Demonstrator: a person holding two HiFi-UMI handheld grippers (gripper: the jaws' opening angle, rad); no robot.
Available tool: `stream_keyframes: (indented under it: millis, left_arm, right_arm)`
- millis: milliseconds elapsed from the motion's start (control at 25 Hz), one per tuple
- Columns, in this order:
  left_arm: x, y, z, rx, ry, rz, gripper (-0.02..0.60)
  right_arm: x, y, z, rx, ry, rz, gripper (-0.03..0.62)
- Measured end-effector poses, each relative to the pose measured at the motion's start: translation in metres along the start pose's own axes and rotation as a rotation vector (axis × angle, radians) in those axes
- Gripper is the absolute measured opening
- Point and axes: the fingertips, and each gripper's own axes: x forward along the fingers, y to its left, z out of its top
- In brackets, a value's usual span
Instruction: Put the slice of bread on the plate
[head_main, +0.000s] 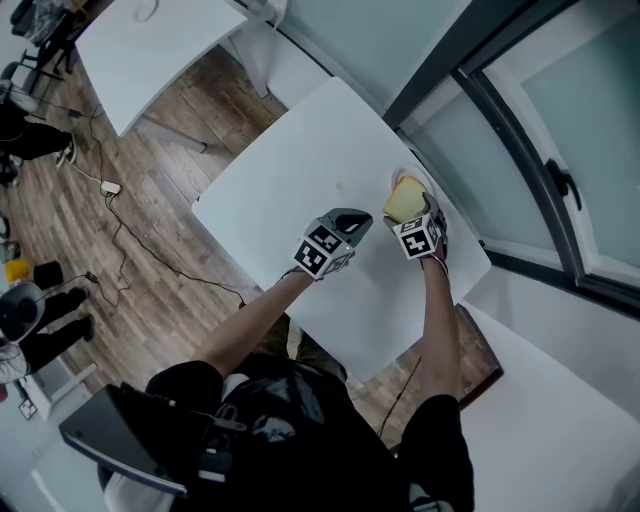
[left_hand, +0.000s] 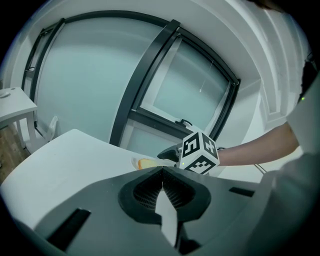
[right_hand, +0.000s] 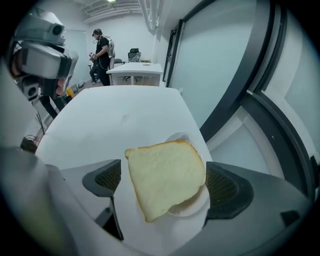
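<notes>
A slice of pale bread (right_hand: 165, 177) lies flat on a small white plate (right_hand: 194, 207) and overhangs the plate's near left rim. My right gripper (right_hand: 164, 185) stands open around it, pointing steeply down, one pad on each side; the left pad is clearly apart from the slice. In the head view the bread (head_main: 403, 200) and plate (head_main: 416, 180) sit at the table's right edge under the right gripper (head_main: 412, 212). My left gripper (head_main: 358, 220) hovers over the table to the left, shut with nothing in it (left_hand: 162, 172). From there the bread (left_hand: 146, 163) shows beside the right gripper's marker cube.
The white table (head_main: 300, 170) ends close behind the plate, against a dark window frame (head_main: 520, 130). A second white table (head_main: 150, 50) stands at the far left. A person (right_hand: 102, 55) stands in the background. Cables (head_main: 130, 240) lie on the wooden floor.
</notes>
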Motion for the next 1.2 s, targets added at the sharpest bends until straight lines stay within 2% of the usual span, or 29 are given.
stream_keyframes:
  millis: [80, 120, 160, 200, 240, 360, 480, 600, 680, 800, 960, 1200]
  left_arm:
    - [-0.003, -0.005, 0.001, 0.011, -0.003, -0.008, 0.006]
    - [-0.006, -0.007, 0.002, 0.017, -0.006, -0.01, 0.006]
    - [-0.01, -0.009, 0.004, 0.022, -0.011, -0.011, 0.006]
    - [-0.015, -0.012, 0.007, 0.026, -0.018, -0.013, 0.006]
    - [-0.021, -0.016, 0.009, 0.031, -0.025, -0.016, 0.006]
    - [-0.047, -0.032, 0.011, 0.055, -0.036, -0.031, 0.006]
    - [-0.079, -0.055, 0.01, 0.074, -0.063, -0.044, 0.006]
    - [-0.115, -0.079, 0.022, 0.06, -0.146, -0.048, 0.006]
    - [-0.134, -0.095, 0.035, 0.092, -0.176, -0.038, 0.006]
    - [-0.149, -0.122, 0.043, 0.164, -0.182, -0.054, 0.006]
    - [-0.156, -0.156, 0.024, 0.16, -0.16, -0.097, 0.006]
    - [-0.169, -0.174, 0.021, 0.197, -0.177, -0.103, 0.006]
  right_arm:
    - [-0.013, 0.0, -0.003, 0.051, -0.022, -0.03, 0.514]
    - [-0.025, 0.0, -0.003, 0.078, -0.039, -0.063, 0.439]
    - [-0.041, -0.001, -0.001, 0.11, -0.066, -0.112, 0.199]
    - [-0.061, -0.001, 0.001, 0.156, -0.109, -0.165, 0.054]
    - [-0.083, 0.0, 0.005, 0.221, -0.164, -0.207, 0.008]
    - [-0.151, 0.02, 0.01, 0.433, -0.337, -0.258, 0.008]
    - [-0.214, 0.055, 0.007, 0.551, -0.46, -0.282, 0.008]
    - [-0.259, 0.088, -0.002, 0.578, -0.501, -0.32, 0.008]
    - [-0.283, 0.101, -0.01, 0.605, -0.53, -0.346, 0.008]
    - [-0.322, 0.113, -0.016, 0.667, -0.603, -0.389, 0.008]
    - [-0.351, 0.137, -0.029, 0.728, -0.668, -0.405, 0.008]
    - [-0.359, 0.161, -0.036, 0.727, -0.698, -0.391, 0.008]
